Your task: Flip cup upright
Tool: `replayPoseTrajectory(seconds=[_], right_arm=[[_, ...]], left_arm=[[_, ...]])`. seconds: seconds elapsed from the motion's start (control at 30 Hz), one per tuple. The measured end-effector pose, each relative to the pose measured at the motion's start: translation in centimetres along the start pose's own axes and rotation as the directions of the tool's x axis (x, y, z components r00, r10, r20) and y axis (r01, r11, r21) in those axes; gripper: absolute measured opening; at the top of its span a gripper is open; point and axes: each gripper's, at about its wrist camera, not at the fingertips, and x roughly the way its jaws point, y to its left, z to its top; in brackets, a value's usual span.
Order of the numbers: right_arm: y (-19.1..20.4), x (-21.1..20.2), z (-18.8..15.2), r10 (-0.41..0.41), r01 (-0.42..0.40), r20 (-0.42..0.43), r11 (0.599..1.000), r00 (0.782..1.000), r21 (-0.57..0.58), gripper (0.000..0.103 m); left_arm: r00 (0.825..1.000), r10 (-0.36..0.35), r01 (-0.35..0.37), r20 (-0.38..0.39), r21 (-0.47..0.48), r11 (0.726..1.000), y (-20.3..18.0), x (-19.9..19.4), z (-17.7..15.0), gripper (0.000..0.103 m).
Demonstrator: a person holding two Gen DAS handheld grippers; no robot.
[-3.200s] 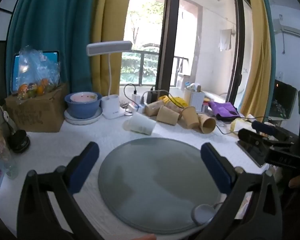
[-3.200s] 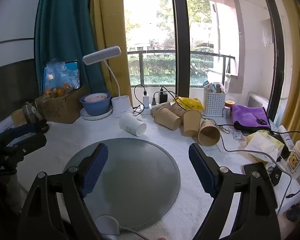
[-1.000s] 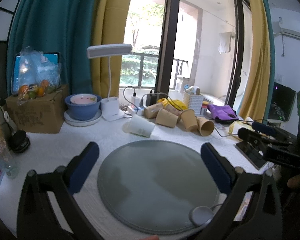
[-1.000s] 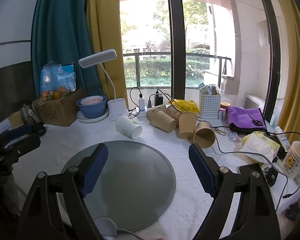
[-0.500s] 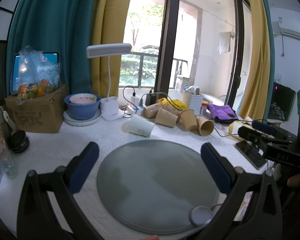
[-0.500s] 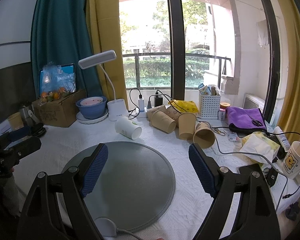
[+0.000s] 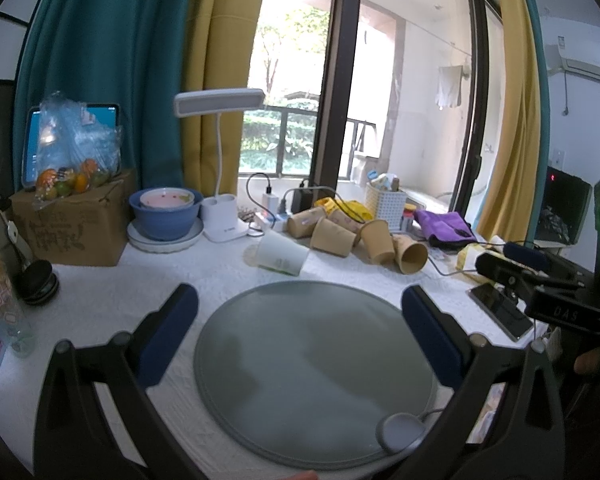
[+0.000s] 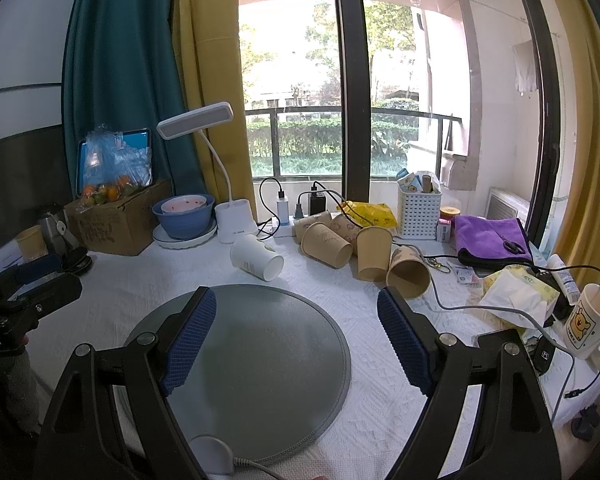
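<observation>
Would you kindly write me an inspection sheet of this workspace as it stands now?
Surface: white cloth with round grey mat.
Job's things: white cup on its side beyond the mat.
Clutter: brown cups, most tipped; blue bowl; box; lamp; basket; mug.
Grippers: left hand-held gripper and right hand-held gripper open, empty, over the mat.
Cables: grey cable across the right side.
Surroundings: window, curtains.
</observation>
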Motion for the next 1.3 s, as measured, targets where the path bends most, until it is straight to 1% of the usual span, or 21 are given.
replayPoseTrajectory(seconds=[0.13, 0.3, 0.5, 0.67, 0.83, 0.93, 1.0, 1.03, 1.17, 1.3], right_arm=[[-0.4, 0.4, 0.5, 0.000, 0.000, -0.001, 1.000, 1.000, 0.003, 0.085], [-1.4, 1.8, 0.9, -0.002, 0.003, -0.015, 1.000, 1.000, 0.022, 0.085], [-3.7, 4.5, 0.9, -0.011, 0.014, -0.039, 0.998, 0.999, 0.064, 0.085], [-6.4, 7.1, 1.4, -0.017, 0.022, -0.051, 0.994, 0.999, 0.103, 0.085], [-9.7, 9.9, 1.9, -0.025, 0.032, -0.055, 0.992, 0.998, 0.120, 0.085], [-11.7, 11.9, 2.3, -0.031, 0.040, -0.064, 0.990, 0.997, 0.134, 0.085], [-12.9, 13.2, 2.5, -0.039, 0.049, -0.070, 0.988, 0.997, 0.144, 0.085], [-13.5, 13.8, 2.6, -0.041, 0.051, -0.073, 0.988, 0.996, 0.148, 0.085], [-15.2, 16.3, 3.2, -0.051, 0.063, -0.087, 0.986, 0.995, 0.152, 0.085], [-16.4, 18.4, 3.8, -0.058, 0.074, -0.101, 0.985, 0.993, 0.157, 0.085]], left_arm=[[1.000, -0.003, 0.003, -0.008, -0.001, 1.000, -0.2, 0.4, -0.1, 0.102], [0.999, -0.013, 0.013, -0.047, -0.003, 1.000, -0.7, 2.2, 0.0, 0.102], [0.992, -0.011, 0.010, -0.129, -0.010, 1.000, -1.4, 6.5, 0.8, 0.102], [0.982, -0.009, 0.008, -0.190, -0.001, 1.000, -2.7, 11.2, 2.1, 0.102], [0.968, -0.025, 0.024, -0.251, -0.005, 1.000, -4.4, 16.8, 3.6, 0.102], [0.959, -0.033, 0.031, -0.280, -0.011, 0.999, -5.2, 19.5, 4.3, 0.102], [0.951, -0.032, 0.028, -0.308, -0.015, 0.999, -6.0, 22.2, 4.9, 0.102], [0.949, -0.034, 0.030, -0.313, -0.017, 0.999, -6.1, 22.7, 4.9, 0.102], [0.929, -0.043, 0.030, -0.367, -0.041, 0.999, -7.1, 27.3, 5.6, 0.102], [0.910, -0.034, 0.008, -0.413, -0.065, 0.998, -7.6, 32.3, 6.2, 0.102]])
